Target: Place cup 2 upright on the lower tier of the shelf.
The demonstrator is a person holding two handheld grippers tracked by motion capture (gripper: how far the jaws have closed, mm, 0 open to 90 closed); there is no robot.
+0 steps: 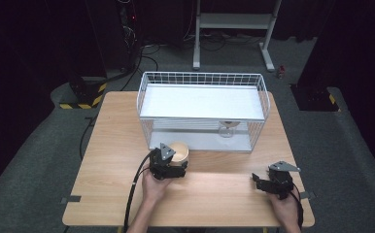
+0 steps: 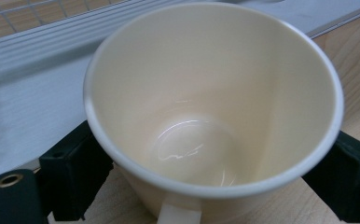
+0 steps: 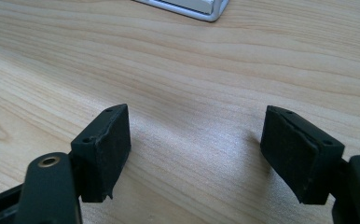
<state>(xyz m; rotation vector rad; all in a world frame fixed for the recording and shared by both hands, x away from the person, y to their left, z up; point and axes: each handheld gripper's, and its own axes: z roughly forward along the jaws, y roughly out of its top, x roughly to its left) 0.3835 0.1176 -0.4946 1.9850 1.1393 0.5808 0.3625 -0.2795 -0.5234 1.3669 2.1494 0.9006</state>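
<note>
A cream cup (image 1: 179, 151) stands in front of the white wire rack (image 1: 202, 75) on the wooden table (image 1: 112, 189). My left gripper (image 1: 177, 165) is shut on the cup, one black jaw against each side of it below the rim. In the left gripper view the cup (image 2: 206, 116) is empty, its handle stub points toward the camera, and the left gripper (image 2: 211, 176) holds it just above the wood. My right gripper (image 1: 257, 180) rests near the table's front right, open with nothing between its fingers. The right gripper (image 3: 197, 154) has bare wood between the pads.
The wire rack has a white top shelf and a lower shelf (image 1: 195, 141) with a small glass item (image 1: 228, 129) on it. Its lower shelf edge (image 2: 33, 93) lies right behind the cup. A corner of the rack base (image 3: 201, 8) shows beyond the right gripper.
</note>
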